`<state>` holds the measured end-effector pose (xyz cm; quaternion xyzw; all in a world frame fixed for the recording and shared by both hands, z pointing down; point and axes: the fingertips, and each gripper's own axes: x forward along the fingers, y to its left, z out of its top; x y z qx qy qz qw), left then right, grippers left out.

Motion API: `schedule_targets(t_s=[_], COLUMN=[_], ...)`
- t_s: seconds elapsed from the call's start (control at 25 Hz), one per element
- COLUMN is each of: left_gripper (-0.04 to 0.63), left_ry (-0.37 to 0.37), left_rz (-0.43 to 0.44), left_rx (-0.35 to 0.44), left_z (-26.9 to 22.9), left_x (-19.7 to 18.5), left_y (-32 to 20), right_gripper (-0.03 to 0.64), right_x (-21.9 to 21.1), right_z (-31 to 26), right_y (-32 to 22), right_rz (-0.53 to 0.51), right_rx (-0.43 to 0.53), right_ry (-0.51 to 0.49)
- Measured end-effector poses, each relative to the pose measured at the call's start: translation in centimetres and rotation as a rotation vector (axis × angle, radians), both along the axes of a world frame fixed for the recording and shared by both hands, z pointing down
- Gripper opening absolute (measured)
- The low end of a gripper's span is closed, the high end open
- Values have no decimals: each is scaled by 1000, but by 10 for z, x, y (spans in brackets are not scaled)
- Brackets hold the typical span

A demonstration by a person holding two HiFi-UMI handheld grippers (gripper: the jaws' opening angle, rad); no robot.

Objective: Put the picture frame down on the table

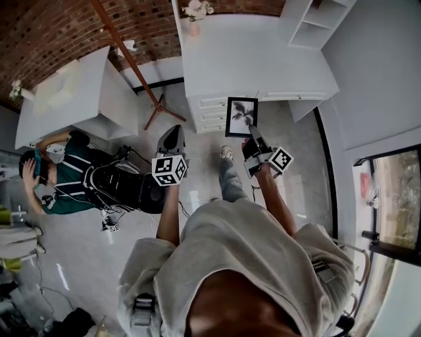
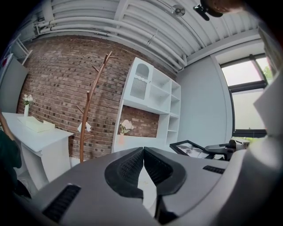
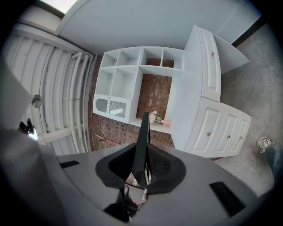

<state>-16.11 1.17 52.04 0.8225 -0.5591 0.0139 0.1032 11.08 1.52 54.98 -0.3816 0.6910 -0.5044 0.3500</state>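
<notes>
Wearer's grey shirt (image 1: 250, 257) fills the nearest ground of the head view, both forearms reaching forward from it; one shoe (image 1: 226, 153) on the pale floor (image 1: 85, 263) between them. Left tool (image 2: 143, 151): black ribbed pads pressed together at the tips, nothing between them, marker cube behind, held over the floor well apart from the furniture. Right tool (image 3: 144, 148): pads pinching the picture frame (image 1: 241, 116) by its near edge; in the right gripper view the black frame shows edge-on, rising narrow from between the pads. Frame: black surround, white mount, dark plant print; held in the air off the tip of the right tool, in front of the white drawers (image 1: 207, 113), not resting on anything; in the left gripper view it lies nearly flat at the right, with the right tool on its far side. Past it, the white tabletop (image 1: 243, 59) above the drawers, bare over most of its surface. At its far edge, a pink vase of pale flowers (image 1: 195, 12). At its right end, a white open shelf unit (image 1: 316, 23). Left of the tabletop, a brown wooden coat stand (image 1: 131, 59); further left, a second white table (image 1: 72, 99), and a seated person (image 1: 66, 181) in a dark green top beside it. Farthest: red brick wall (image 1: 52, 29)
</notes>
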Motion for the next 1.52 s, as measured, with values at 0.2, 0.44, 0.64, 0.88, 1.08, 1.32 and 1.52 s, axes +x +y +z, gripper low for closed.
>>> schedule_targets(t_s=[0.2, 0.44, 0.64, 0.88, 1.08, 1.32, 1.52], left_gripper=[17, 17, 17, 17, 17, 17, 17], left_ry=[-12, -40, -39, -37, -36, -41, -49], left_rz=[-40, -75, -117, -161, -174, -192, -208], left_rx=[-8, -4, -12, -9, -7, -11, -21], left_z=[2, -8, -11, -18, -22, -21, -16], left_x=[-8, -11, -12, -7, 2, 5, 5], left_y=[-40, -102, -158, -233, -288, -342, -377], right_gripper=[84, 84, 84, 84, 84, 84, 84], right_x=[-8, -15, -21, -24, -19, -15, -16], right_z=[7, 4, -2, -8, -13, -11, -3], right_y=[-49, -124, -194, -279, -339, -398, -437], right_rz=[-36, -86, -137, -195, -211, -223, -236], right_rx=[-5, -12, -7, -6, -1, -3, -15], right_ry=[-14, -26, -30, -29, -34, -41, -45])
